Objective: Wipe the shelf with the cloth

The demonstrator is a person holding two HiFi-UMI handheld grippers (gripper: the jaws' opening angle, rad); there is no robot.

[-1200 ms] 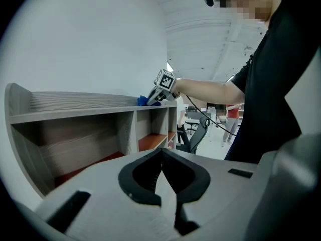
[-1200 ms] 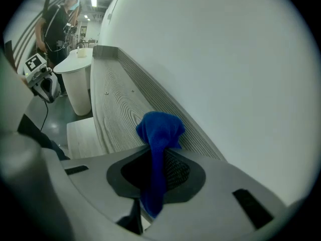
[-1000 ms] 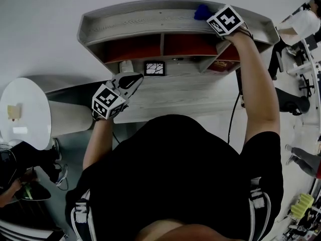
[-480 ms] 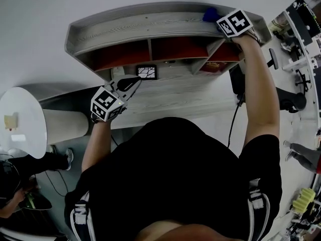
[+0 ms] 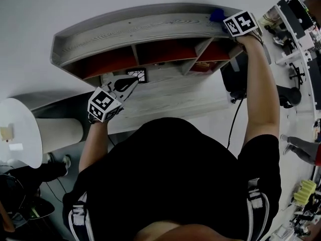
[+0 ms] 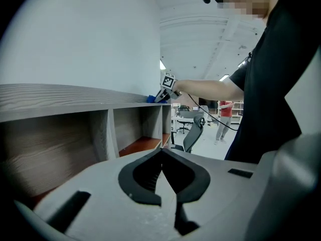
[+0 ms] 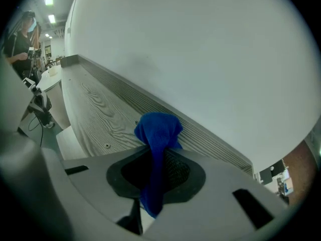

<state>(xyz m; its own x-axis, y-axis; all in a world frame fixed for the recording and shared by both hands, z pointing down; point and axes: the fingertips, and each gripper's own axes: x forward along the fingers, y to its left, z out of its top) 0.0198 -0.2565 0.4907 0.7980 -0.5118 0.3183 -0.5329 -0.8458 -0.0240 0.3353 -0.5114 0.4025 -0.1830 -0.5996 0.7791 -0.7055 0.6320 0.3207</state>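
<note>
The shelf (image 5: pixel 130 26) is a grey wood unit against a white wall, with red-floored cubbies under its top board (image 7: pixel 93 112). A blue cloth (image 7: pixel 158 134) is pinched in my right gripper (image 7: pixel 156 157), which is shut on it at the right end of the top board; the cloth (image 5: pixel 217 15) bunches out ahead of the jaws onto the wood. My left gripper (image 5: pixel 128 84) hangs shut and empty in front of the lower cubbies, above the desk. From the left gripper view (image 6: pixel 161 159) the cloth (image 6: pixel 152 99) shows far off on the shelf top.
A grey desk (image 5: pixel 170 97) runs below the shelf. A small framed picture (image 5: pixel 136 74) stands in the lower opening. A white round table (image 5: pixel 17 134) sits at the left. Office chairs (image 5: pixel 288 94) and a cable (image 5: pixel 231 122) are at the right.
The right gripper with the cloth has slid rightward along the shelf top toward its right end. The view has swung, shifting the shelf left. The left gripper stays by the lower cubbies.
</note>
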